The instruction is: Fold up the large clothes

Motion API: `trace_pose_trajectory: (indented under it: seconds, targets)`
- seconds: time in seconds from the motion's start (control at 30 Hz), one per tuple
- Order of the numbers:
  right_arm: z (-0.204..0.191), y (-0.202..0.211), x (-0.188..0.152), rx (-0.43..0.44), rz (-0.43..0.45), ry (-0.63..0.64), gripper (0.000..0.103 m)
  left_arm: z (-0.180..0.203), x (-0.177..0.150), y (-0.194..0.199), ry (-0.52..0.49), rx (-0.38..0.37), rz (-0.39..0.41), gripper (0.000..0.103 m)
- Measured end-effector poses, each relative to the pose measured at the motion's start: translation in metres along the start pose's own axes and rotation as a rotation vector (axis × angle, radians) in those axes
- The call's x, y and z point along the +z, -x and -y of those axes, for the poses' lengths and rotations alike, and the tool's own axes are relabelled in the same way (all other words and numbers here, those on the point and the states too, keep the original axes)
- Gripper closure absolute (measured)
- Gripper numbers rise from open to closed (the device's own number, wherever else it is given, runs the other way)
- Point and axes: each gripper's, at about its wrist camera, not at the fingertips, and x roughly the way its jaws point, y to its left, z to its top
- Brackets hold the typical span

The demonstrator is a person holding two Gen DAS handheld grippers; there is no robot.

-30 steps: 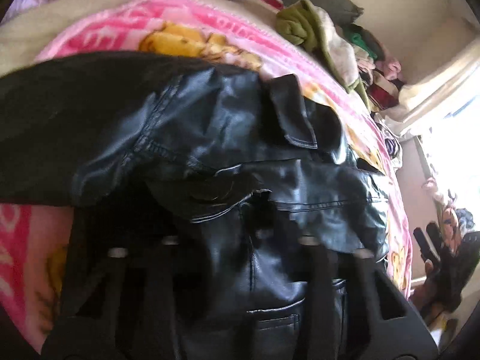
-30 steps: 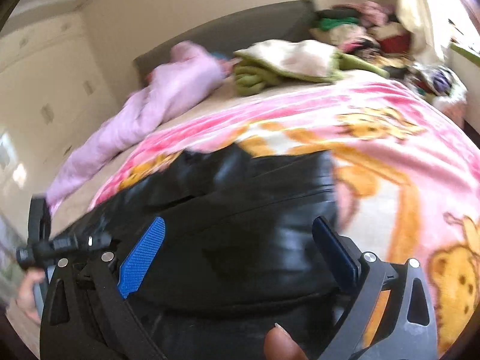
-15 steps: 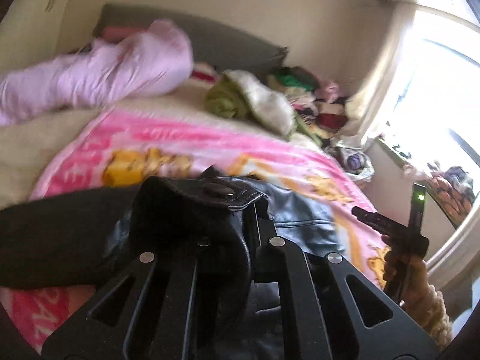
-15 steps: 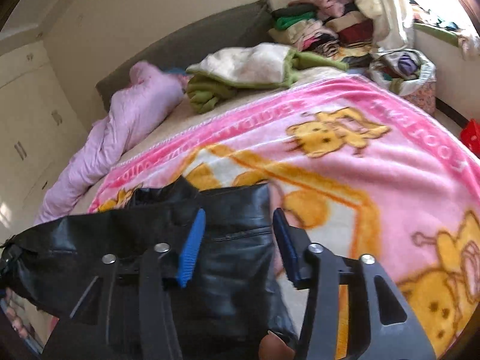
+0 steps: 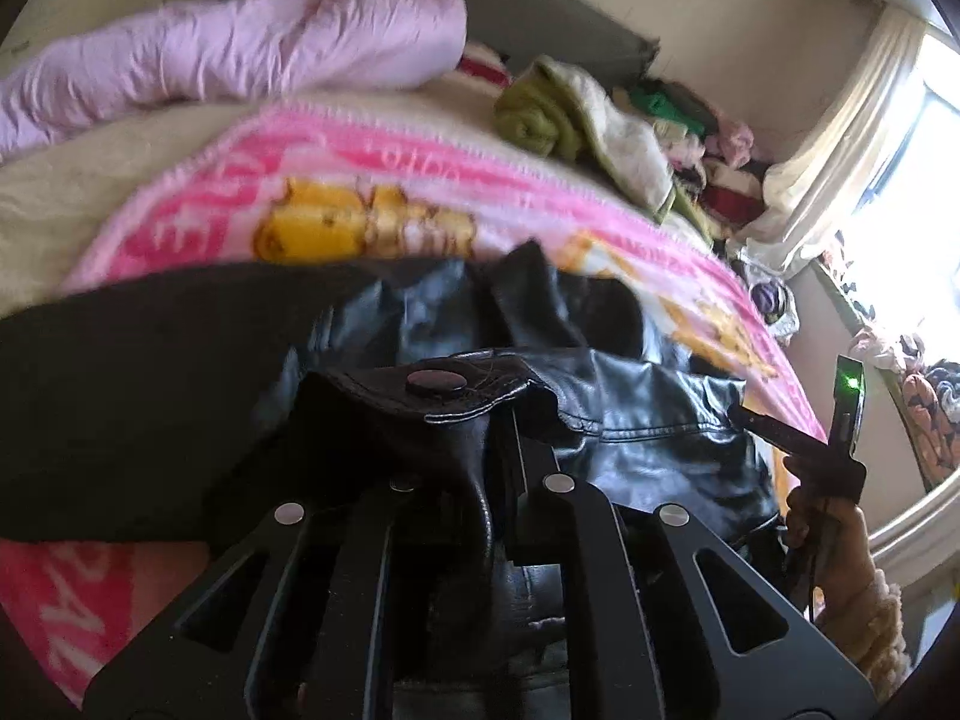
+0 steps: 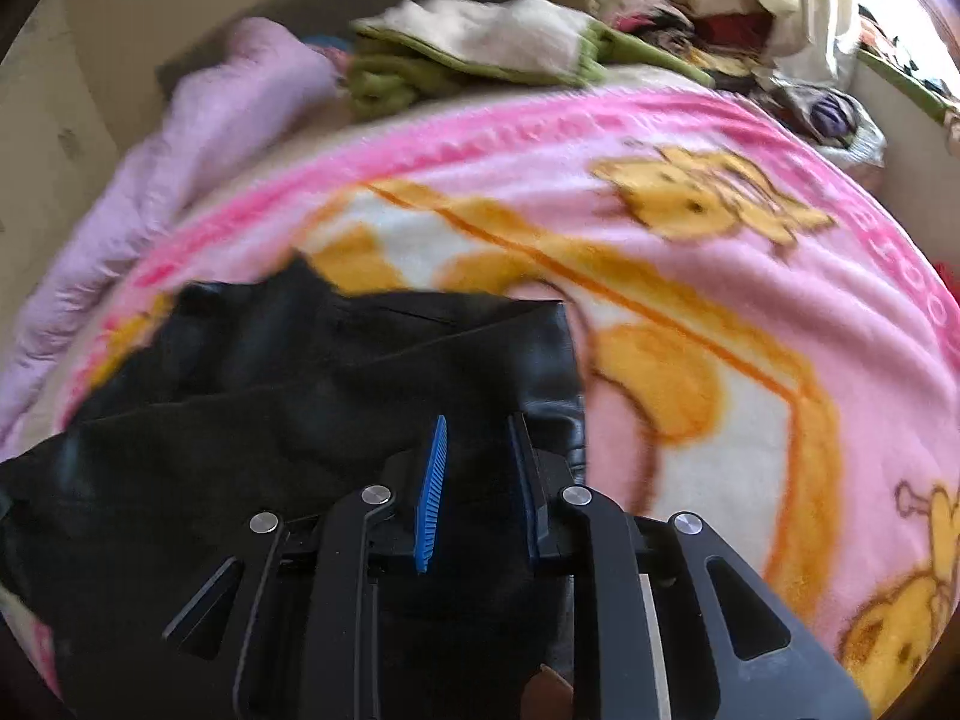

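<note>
left gripper [image 5: 480, 462]: clamped on black leather jacket [image 5: 630, 408] snap tab, 12 o'clock | right gripper [image 6: 477, 480]: jaws just closing, blue pads [image 6: 432, 492] pinching jacket edge | jacket on pink blanket [image 6: 720, 312], 7 o'clock

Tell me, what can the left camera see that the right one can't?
Only the left view shows the jacket's snap tab pinched in the left hand-held gripper, plus a hand holding the other tool by the window. Only the right view shows the right hand-held gripper, whose blue pads have just been closing on the jacket's edge. Both show the black jacket on the pink blanket.
</note>
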Motion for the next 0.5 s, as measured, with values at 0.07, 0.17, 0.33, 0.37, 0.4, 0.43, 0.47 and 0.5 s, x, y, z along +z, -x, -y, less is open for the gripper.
trace_pose_trajectory:
  seconds: [0.07,0.17,0.33,0.37,0.4,0.43,0.47,0.5]
  targets:
    - [0.005,-0.005,-0.004,-0.015,-0.001,-0.008,0.091,-0.002,-0.005,-0.015,-0.008,0.029,-0.038,0.097]
    - [0.012,-0.007,-0.005,-0.017,0.001,-0.03,0.093,-0.009,-0.01,-0.03,-0.012,0.073,-0.074,0.092]
    - [0.013,0.022,-0.005,0.074,0.043,-0.041,0.079,-0.016,-0.01,-0.028,0.001,0.077,-0.078,0.083]
    - [0.013,0.029,-0.006,0.097,0.045,-0.046,0.077,-0.015,-0.009,-0.026,-0.001,0.076,-0.072,0.082]
    - [0.012,0.038,-0.008,0.126,0.051,-0.048,0.075,-0.014,-0.008,-0.022,-0.004,0.075,-0.067,0.081]
    - [0.01,0.046,-0.01,0.144,0.059,-0.04,0.074,-0.013,-0.007,-0.021,-0.006,0.073,-0.065,0.08]
    - [0.008,0.054,-0.012,0.153,0.068,-0.028,0.074,-0.011,-0.007,-0.018,-0.011,0.072,-0.059,0.079]
    - [0.005,0.061,-0.016,0.163,0.073,-0.011,0.074,-0.009,-0.006,-0.015,-0.018,0.077,-0.054,0.077]
